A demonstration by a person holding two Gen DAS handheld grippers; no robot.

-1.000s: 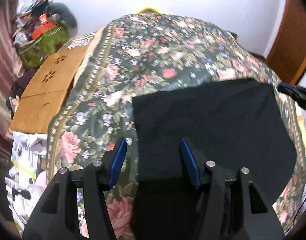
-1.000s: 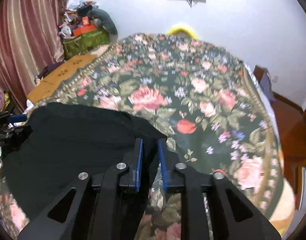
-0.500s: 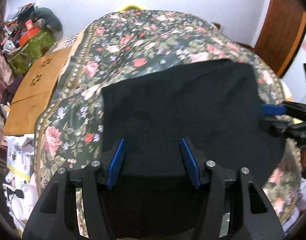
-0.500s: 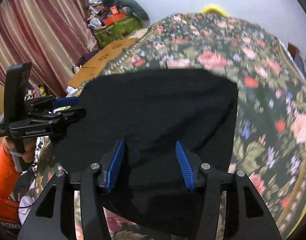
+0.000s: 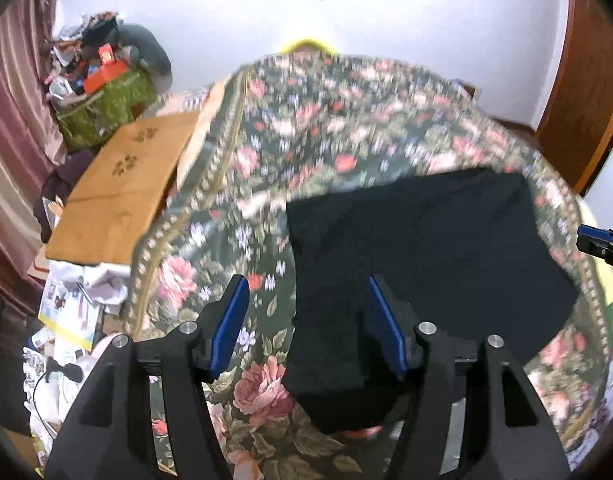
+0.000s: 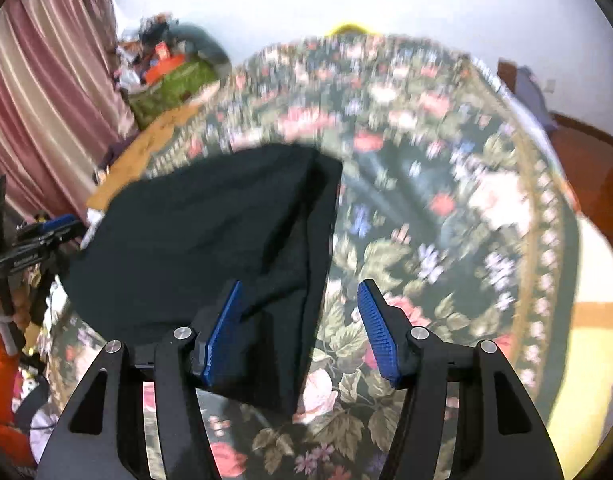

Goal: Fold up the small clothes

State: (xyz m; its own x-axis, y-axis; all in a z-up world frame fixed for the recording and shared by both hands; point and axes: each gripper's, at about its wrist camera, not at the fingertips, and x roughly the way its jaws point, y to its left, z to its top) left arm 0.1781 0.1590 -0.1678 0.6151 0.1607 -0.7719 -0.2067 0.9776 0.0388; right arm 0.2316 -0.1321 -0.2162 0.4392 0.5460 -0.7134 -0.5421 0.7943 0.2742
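Green bag [image 5: 106, 110] full of clutter [image 5: 88, 54]

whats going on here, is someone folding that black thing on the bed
Yes. A person with a handheld gripper in each hand is folding a small black garment on a floral bedspread. Both the left gripper and the right gripper are open and grip nothing; the right one's jaws have just been opening. The garment lies loose, one side edge doubled over.
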